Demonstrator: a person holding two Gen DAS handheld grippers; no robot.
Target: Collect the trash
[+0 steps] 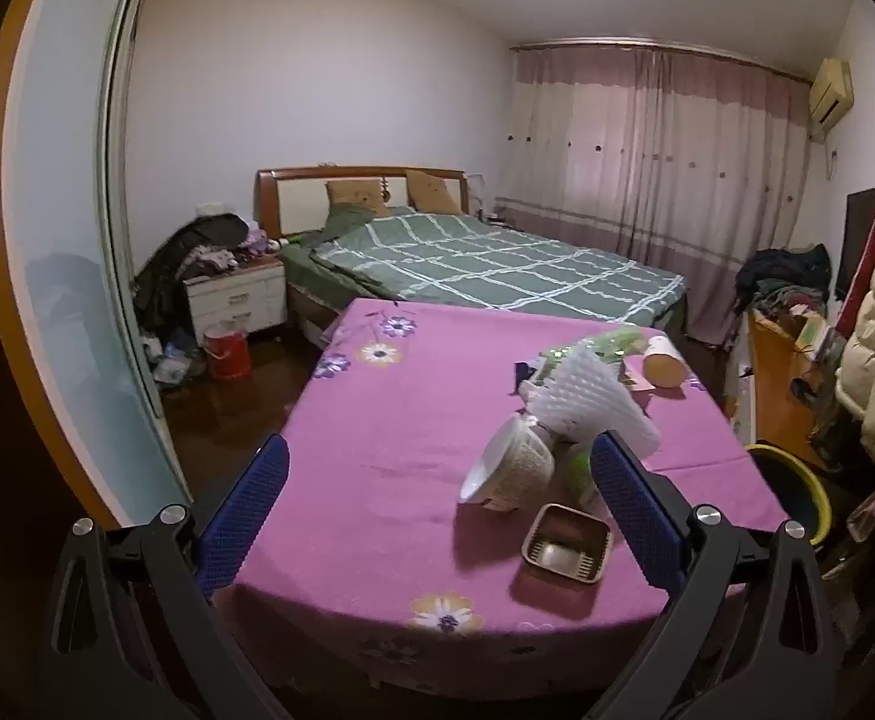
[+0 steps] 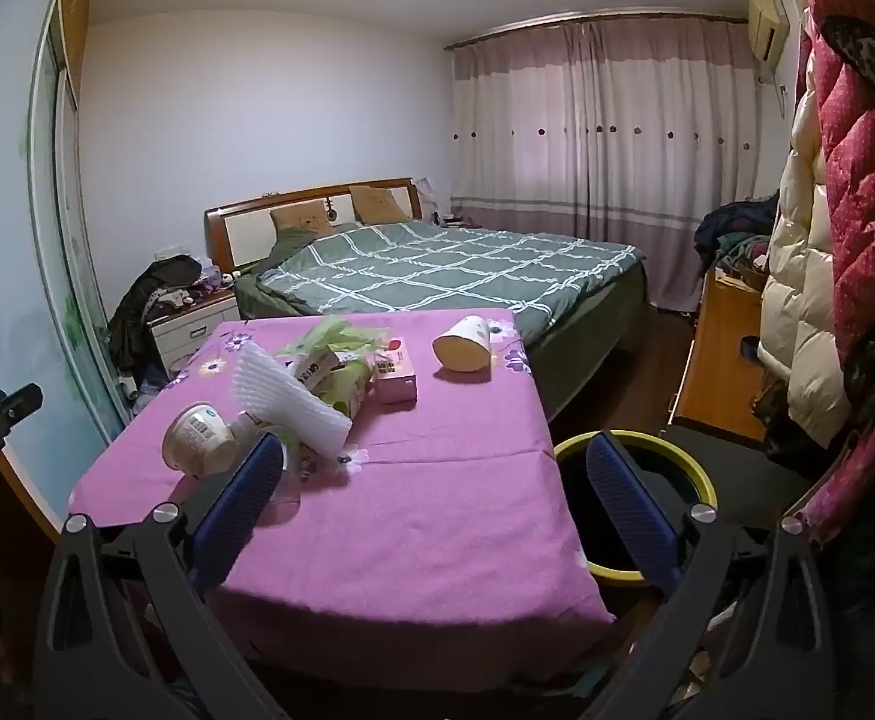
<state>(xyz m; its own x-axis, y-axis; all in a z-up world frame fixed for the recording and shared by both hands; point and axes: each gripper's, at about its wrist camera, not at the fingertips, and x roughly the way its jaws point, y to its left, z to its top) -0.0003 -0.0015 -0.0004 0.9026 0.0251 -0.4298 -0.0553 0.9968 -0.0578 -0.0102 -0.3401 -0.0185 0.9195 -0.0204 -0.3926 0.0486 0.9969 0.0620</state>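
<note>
Trash lies on a table with a purple flowered cloth (image 1: 413, 414) (image 2: 437, 480). There is a tipped white paper tub (image 1: 512, 468) (image 2: 197, 435), a white foam net sleeve (image 1: 593, 402) (image 2: 284, 393), a small brown plastic tray (image 1: 566, 543), green wrappers (image 1: 611, 342) (image 2: 335, 339), a pink box (image 2: 395, 375) and a tipped paper cup (image 1: 665, 363) (image 2: 464, 345). A yellow-rimmed black bin (image 1: 794, 489) (image 2: 629, 504) stands on the floor right of the table. My left gripper (image 1: 437, 468) is open and empty above the table's near edge. My right gripper (image 2: 428, 468) is open and empty, between table and bin.
A bed with a green checked cover (image 1: 485, 264) (image 2: 449, 267) stands behind the table. A cluttered nightstand (image 1: 236, 300) and a red bucket (image 1: 227, 351) are at the left. Hanging coats (image 2: 845, 192) and a wooden cabinet (image 2: 719, 360) crowd the right side.
</note>
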